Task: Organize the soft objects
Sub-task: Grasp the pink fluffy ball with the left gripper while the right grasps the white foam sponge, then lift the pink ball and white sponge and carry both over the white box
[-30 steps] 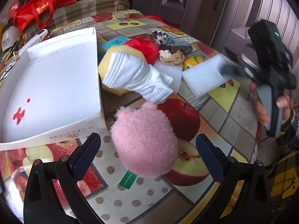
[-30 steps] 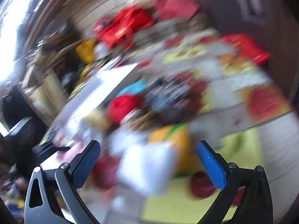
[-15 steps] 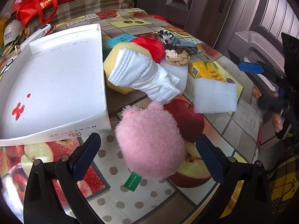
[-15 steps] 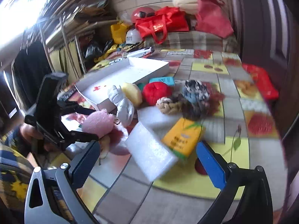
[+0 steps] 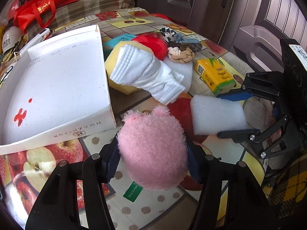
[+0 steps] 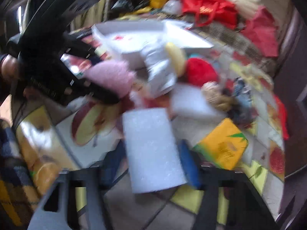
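My left gripper (image 5: 153, 161) is closing, and its blue pads press both sides of a fluffy pink plush ball (image 5: 153, 149) near the table's front. The ball (image 6: 113, 76) also shows blurred in the right wrist view, with the left gripper's black fingers (image 6: 99, 94) around it. My right gripper (image 6: 151, 163) is closing too, its pads against a white foam block (image 6: 153, 149). From the left wrist view, the right gripper (image 5: 226, 115) reaches in from the right, one finger above and one below the foam block (image 5: 213, 115).
An open white box (image 5: 80, 132) lies on the left of the fruit-print table. Behind the ball lie a white padded roll (image 5: 145, 74), a yellow sponge (image 5: 113, 61), a red plush (image 5: 153, 44), braided ropes (image 5: 180, 54) and a yellow tissue pack (image 5: 214, 74).
The left jaws went from wide open to closed on the pink ball. The right gripper swung in, rolled over and closed around the foam block.
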{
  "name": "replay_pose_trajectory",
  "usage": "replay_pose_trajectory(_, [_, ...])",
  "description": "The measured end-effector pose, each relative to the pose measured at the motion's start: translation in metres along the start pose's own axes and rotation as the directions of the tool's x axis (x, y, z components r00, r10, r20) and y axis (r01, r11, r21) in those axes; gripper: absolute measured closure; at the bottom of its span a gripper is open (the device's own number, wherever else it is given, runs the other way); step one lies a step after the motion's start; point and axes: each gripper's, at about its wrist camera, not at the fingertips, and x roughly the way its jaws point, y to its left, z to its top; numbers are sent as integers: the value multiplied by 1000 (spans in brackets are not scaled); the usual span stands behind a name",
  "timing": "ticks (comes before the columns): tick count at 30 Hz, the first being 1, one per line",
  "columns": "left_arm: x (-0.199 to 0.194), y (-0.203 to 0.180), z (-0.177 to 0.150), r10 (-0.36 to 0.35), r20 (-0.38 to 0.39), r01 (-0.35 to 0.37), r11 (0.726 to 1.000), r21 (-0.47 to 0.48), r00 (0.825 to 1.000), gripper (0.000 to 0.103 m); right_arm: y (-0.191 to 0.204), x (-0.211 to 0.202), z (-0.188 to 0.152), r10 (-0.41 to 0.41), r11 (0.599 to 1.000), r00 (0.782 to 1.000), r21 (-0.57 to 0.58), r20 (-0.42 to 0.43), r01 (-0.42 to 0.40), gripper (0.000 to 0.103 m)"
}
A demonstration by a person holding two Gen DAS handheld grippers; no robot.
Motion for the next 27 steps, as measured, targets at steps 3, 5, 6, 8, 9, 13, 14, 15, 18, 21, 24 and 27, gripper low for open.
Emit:
replay_pose_trajectory(3, [-9,2,-2,13,41,-12,1000,-21,999,46,-2,-4,0,36,999,999,38,13,-37,51])
replay_pose_trajectory(5, [-20,3,-5,8,90,-6,1000,-19,996,46,-5,-8,0,46,996,998,73,42,-49,51])
replay_pose_trajectory(6, [-27,2,-7,26,123,-24,1000,-18,992,46,-10,-14,1,60,993,996,101,72,-67,51])
replay_pose_trajectory(8, [-39,2,-9,49,181,-46,999,-19,982,46,-14,-24,4,66,988,990,134,125,-83,51])
replay_pose_trajectory(9, [-46,3,-9,67,212,-61,998,-31,975,46,-18,-31,7,68,983,984,160,167,-95,51])
replay_pose_trajectory(13, [-68,16,-2,121,310,-94,990,-101,943,46,-28,-47,20,35,968,960,230,276,-102,51])
replay_pose_trajectory(14, [-76,23,2,148,340,-109,985,-131,929,46,-31,-52,24,18,962,951,253,310,-101,51])
replay_pose_trajectory(15, [-82,30,5,162,358,-112,981,-156,920,46,-34,-54,26,11,958,944,268,330,-105,51])
replay_pose_trajectory(18, [-99,50,10,167,410,-69,967,-243,897,46,-43,-61,34,-11,935,918,329,396,-130,51])
replay_pose_trajectory(21, [-119,68,8,176,453,-23,946,-323,874,46,-47,-67,36,-33,920,902,366,431,-141,51])
replay_pose_trajectory(24, [-149,78,1,221,508,-15,926,-378,832,46,-49,-79,34,-76,913,885,390,460,-124,51])
replay_pose_trajectory(27, [-208,87,-8,289,596,-14,906,-423,749,46,-62,-101,29,-132,890,856,440,500,-120,51])
